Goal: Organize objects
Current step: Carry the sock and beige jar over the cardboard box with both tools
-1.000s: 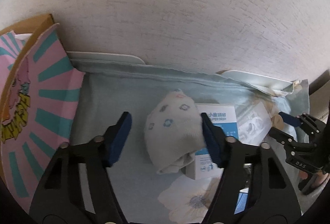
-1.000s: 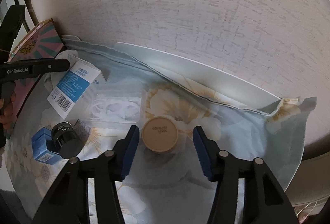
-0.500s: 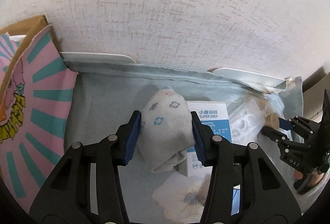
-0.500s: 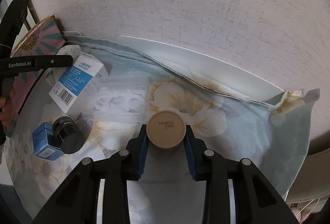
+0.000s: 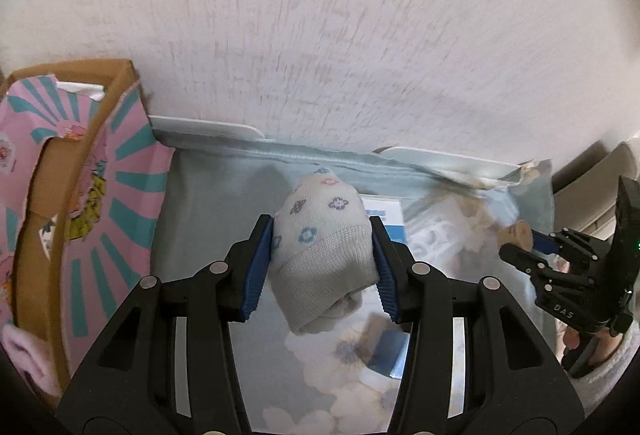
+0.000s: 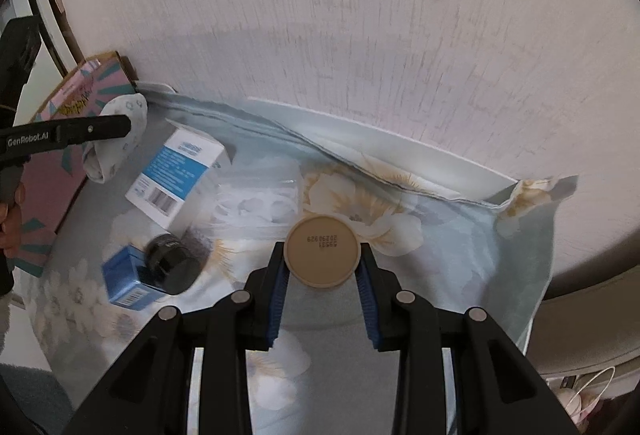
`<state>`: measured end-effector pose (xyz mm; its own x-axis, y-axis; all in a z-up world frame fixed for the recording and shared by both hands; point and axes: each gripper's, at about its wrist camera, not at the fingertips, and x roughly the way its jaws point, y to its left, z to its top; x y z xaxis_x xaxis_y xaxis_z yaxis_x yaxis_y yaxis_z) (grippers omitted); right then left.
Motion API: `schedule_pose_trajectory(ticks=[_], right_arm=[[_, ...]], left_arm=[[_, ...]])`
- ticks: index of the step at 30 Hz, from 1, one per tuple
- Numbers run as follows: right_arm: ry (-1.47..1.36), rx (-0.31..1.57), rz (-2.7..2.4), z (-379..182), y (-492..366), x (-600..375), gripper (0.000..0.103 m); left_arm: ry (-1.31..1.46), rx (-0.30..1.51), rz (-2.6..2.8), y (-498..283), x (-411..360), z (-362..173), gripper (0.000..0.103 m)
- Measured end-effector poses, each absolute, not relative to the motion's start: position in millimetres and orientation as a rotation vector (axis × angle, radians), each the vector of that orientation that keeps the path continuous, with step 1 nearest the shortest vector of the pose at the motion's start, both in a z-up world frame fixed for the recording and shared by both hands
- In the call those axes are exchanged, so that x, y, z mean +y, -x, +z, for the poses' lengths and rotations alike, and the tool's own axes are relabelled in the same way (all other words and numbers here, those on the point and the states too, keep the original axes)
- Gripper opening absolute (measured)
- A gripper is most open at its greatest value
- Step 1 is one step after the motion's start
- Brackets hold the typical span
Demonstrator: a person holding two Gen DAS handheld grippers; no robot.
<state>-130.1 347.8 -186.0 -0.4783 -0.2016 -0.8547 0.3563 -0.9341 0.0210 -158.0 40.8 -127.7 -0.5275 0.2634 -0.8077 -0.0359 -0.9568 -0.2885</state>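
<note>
Both tools had closed and come up off the desk since a second before: my left tool [image 5: 322, 267], then spread wide around the rolled sock [image 5: 324, 259], was now clamped on it, and my right tool [image 6: 321, 279], then open around the tan round-lidded jar [image 6: 321, 251], was now clamped on that. Each thing hung clear above the floral cloth [image 6: 460, 255] that covered the desk.

To carry this step well, I judged I should keep both grips firm and lift straight before swinging toward the pink-and-teal cardboard box [image 5: 100, 203] at the left, which looked the likely place for them. The sock was soft and its loose lower end drooped below the pads, so it could drag or snag on the box wall unless I cleared the rim first. The jar was pinched across its round side; a tilt might let it slip, so I meant to hold it level.

Left behind on the cloth were the white-and-blue carton [image 6: 180, 175], a clear plastic blister pack [image 6: 256, 203], a small blue box [image 6: 128, 281] and a black cylinder [image 6: 172, 267] lying against it.

I could not see into the cardboard box, nor the jar's body below its lid. Motion blurred much of the left view, and the carton there was mostly hidden behind the sock.
</note>
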Motion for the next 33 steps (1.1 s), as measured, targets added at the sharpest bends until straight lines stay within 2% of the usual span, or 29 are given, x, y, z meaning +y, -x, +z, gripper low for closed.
schedule_pose_trajectory(ticks=[10,19,33], right_arm=[[-1.362,0.198,-2.468,-134.2,126.9,331.6,0.031],[-1.295,0.242,-2.446,-90.9,138.1,289.1,0.031],[-1.177,0.308,-2.302,-55.0,170.5,179.7,0.031]], left_arm=[[1.320,-0.398,2.565,129.1,40.2,-65.6,0.043],[1.254,-0.409,2.628,111.0,4.4,-18.6,0.043],[1.273,-0.470,2.767,77.6,-80.9,7.1,0.043]])
